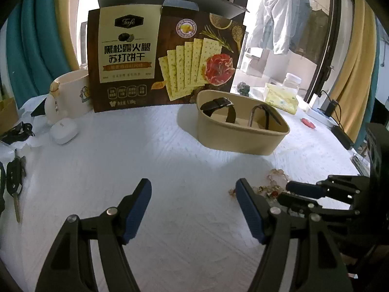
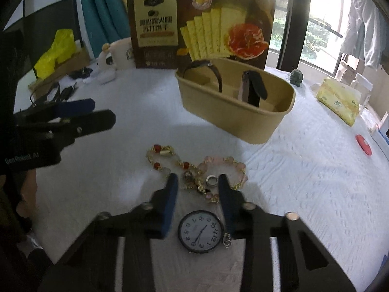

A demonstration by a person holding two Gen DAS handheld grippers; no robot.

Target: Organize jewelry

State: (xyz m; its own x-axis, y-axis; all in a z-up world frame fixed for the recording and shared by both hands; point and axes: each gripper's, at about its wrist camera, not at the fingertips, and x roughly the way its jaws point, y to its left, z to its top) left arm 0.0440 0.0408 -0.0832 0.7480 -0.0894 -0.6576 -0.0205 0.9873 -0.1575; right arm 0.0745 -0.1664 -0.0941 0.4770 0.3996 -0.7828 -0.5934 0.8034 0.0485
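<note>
A white textured cloth covers the counter (image 2: 304,170). At the far side a tan oval paper tub (image 2: 243,119) is seen, with two strap watches standing inside. Near the right claw (image 2: 197,182), two beaded bracelets (image 2: 194,168) are lying tangled, their long axis going left to right, with a small silver ring (image 2: 212,180) on them. One round pocket watch (image 2: 200,231) is placed nearer, between the arms of this claw. The right claw is parted, empty, directly before the beads. The left claw (image 1: 193,187) is wide apart, empty, further left; the right one is judged nearer.
</note>
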